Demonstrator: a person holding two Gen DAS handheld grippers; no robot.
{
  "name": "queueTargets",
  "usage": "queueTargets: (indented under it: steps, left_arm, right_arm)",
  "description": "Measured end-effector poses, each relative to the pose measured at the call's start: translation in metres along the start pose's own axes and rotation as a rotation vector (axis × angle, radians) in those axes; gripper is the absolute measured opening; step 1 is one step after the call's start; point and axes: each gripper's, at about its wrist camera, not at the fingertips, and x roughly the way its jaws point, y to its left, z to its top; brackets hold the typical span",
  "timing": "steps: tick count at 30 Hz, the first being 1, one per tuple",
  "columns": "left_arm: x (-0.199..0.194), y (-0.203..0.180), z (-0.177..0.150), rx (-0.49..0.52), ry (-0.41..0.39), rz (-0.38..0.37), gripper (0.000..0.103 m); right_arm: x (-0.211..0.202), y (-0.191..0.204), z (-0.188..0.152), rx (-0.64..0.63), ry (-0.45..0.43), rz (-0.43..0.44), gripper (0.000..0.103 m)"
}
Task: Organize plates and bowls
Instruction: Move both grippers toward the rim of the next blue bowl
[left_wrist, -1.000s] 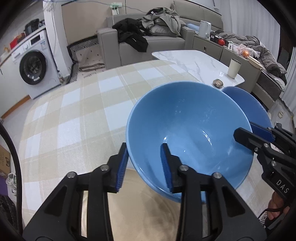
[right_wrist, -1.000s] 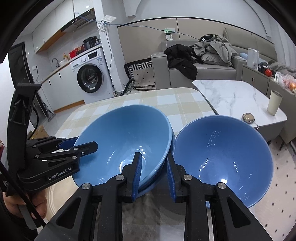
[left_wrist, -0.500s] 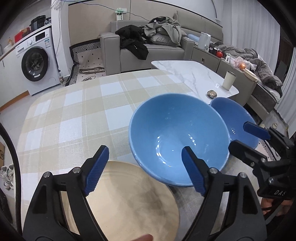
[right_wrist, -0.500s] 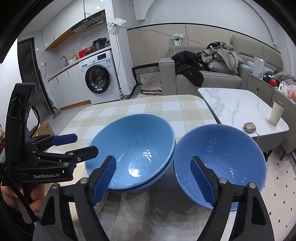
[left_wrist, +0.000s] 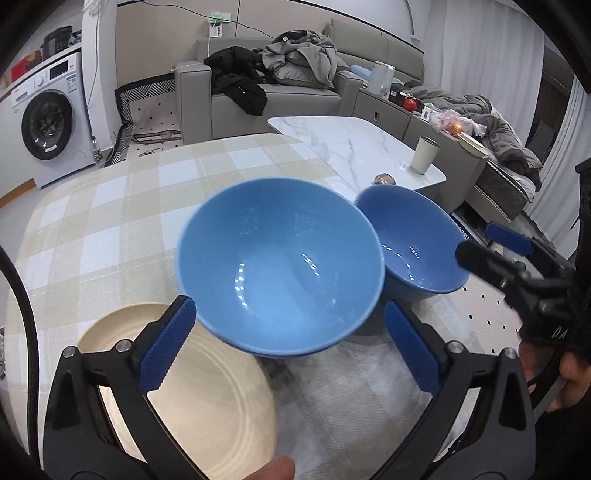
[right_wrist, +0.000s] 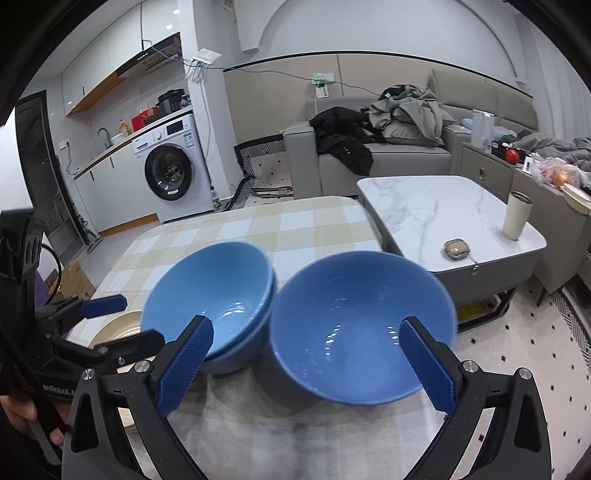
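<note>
Left wrist view: left gripper (left_wrist: 288, 349) jaws opening, spread wide, nothing pinched; pads stand either side of the nested blue bowls (left_wrist: 279, 273) without touching them. Stack of two sits on the checked worktop (left_wrist: 122, 221), the upper bowl seated inside the lower. Beige plate (left_wrist: 192, 391) lies just beside the stack, partly under the left finger. Single blue bowl (left_wrist: 412, 240) stands next to the stack on its far side. Right gripper (left_wrist: 491, 247) enters from the edge, a hand (left_wrist: 569, 373) behind it.

Right wrist view: right gripper (right_wrist: 306, 363) jaws also opening, wide apart, empty; the single bowl lies between the pads, untouched. Stack sits just beside it, rims nearly meeting.

Judgement: the release looks complete, and the single bowl is probably next for the stack. To do it well, clear both grippers before moving on, pinch the single bowl at its near rim, lift it over the stack's edge, lower it centred. Mind the rims knocking, and the plate beside the stack.
</note>
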Motion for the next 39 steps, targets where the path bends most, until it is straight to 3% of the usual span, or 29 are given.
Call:
queueTargets:
  steps: [9,12,19,25,32,35,39]
  left_arm:
    - [0.010,-0.046,-0.008,0.014,0.048,-0.057,0.102]
    - [0.012,-0.060,-0.009,0.030,0.061,-0.116,0.101]
    - [0.010,-0.091,-0.012,0.047,0.067,-0.211,0.079]
    - [0.016,-0.104,-0.007,0.011,0.098,-0.249,0.061]
    - [0.040,-0.110,-0.002,-0.022,0.125,-0.233,0.060]
    - [0.045,-0.112,-0.002,-0.027,0.105,-0.195,0.060]
    - [0.056,-0.115,0.001,-0.036,0.106,-0.180,0.060]
  right_arm:
    - [-0.027,-0.048,0.004,0.090,-0.050,-0.035,0.102]
    - [-0.030,-0.060,0.004,0.118,-0.053,-0.038,0.102]
    - [-0.031,-0.080,0.001,0.150,-0.048,-0.037,0.102]
    - [-0.024,-0.092,-0.004,0.186,-0.037,-0.045,0.102]
    - [-0.006,-0.106,-0.010,0.227,0.009,-0.082,0.100]
    - [0.003,-0.112,-0.014,0.247,0.034,-0.078,0.083]
    - [0.017,-0.119,-0.021,0.265,0.058,-0.079,0.079]
